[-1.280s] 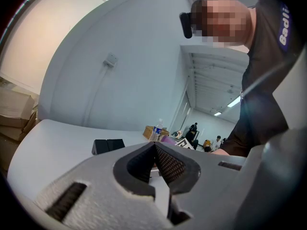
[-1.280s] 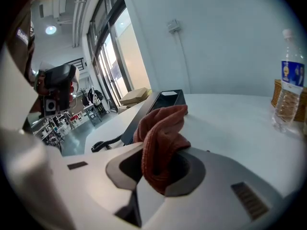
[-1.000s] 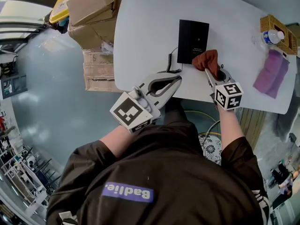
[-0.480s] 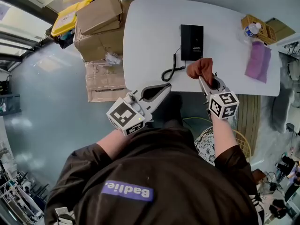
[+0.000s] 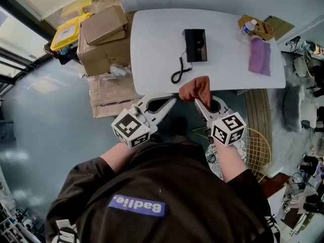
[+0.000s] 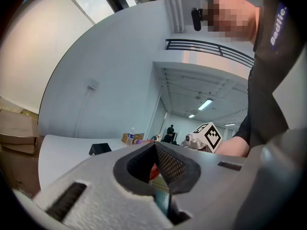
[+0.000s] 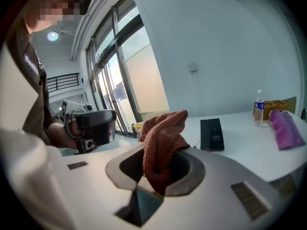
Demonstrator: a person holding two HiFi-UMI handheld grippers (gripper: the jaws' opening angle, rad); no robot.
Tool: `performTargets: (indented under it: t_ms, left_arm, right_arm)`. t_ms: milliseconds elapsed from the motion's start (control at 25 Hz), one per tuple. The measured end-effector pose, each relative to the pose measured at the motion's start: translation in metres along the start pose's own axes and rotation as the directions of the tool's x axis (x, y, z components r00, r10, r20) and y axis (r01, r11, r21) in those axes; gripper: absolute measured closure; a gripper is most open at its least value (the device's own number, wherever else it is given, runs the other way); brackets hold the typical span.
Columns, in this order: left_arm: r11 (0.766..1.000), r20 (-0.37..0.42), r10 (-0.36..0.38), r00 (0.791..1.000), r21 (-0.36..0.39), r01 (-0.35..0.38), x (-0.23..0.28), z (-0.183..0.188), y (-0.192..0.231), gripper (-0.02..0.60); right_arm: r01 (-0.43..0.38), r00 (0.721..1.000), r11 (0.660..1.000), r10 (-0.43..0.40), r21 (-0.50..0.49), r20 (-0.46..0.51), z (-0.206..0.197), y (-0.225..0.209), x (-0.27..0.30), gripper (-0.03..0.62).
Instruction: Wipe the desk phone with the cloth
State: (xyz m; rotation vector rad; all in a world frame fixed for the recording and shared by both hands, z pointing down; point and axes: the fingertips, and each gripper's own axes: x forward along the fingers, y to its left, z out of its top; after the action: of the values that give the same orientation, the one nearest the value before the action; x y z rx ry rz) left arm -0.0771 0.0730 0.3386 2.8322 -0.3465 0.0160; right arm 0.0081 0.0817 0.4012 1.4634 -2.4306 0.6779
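Between the jaws of the right gripper point(image 7: 163, 152) sits the red-brown cloth point(image 7: 165, 128). The jaws are squeezed tight on it. The cloth sticks up out of the tips in a soft, crumpled bunch. In the head view, the right gripper point(image 5: 198, 99) and the cloth point(image 5: 196, 89) hang just off the near edge of the white table point(image 5: 157, 39).

Just to the side of those jaws is the left gripper point(image 5: 174, 97). Its tips point toward the cloth. In its own view the left gripper point(image 6: 154, 147) has its jaws pressed together, and nothing is held in them.

Past both sets of jaws, on the table, lies a curly black cord point(image 5: 178, 72). It leads to the black desk phone point(image 5: 195, 45). The phone lies flat, well apart from the cloth, straight ahead of the right jaws point(image 7: 212, 134).

Farther off, to the right of the right jaws, a purple cloth point(image 5: 259, 56) lies on the table. Beyond it are a water bottle point(image 5: 248, 26) and a woven basket point(image 5: 264, 30). Way off to the left of the left jaws, cardboard boxes point(image 5: 104, 34) sit piled on the floor beside the table.
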Motion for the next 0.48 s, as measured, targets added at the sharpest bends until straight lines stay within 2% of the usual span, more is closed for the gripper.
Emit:
performTargets:
  t_ms: [240, 480]
  left_arm:
    - [1.000, 0.024, 0.012, 1.000, 0.023, -0.012, -0.009, 0.018, -0.027, 0.566]
    - [0.999, 0.011, 0.035, 0.999, 0.022, -0.036, -0.009, 0.015, -0.045, 0.566]
  right_arm:
    - [-0.096, 0.994, 0.995, 0.096, 0.009, 0.053, 0.018, 0.041, -0.030, 0.499]
    - [-0.155, 0.982, 0.988, 0.155, -0.008, 0.107, 0.037, 0.059, -0.053, 0.499]
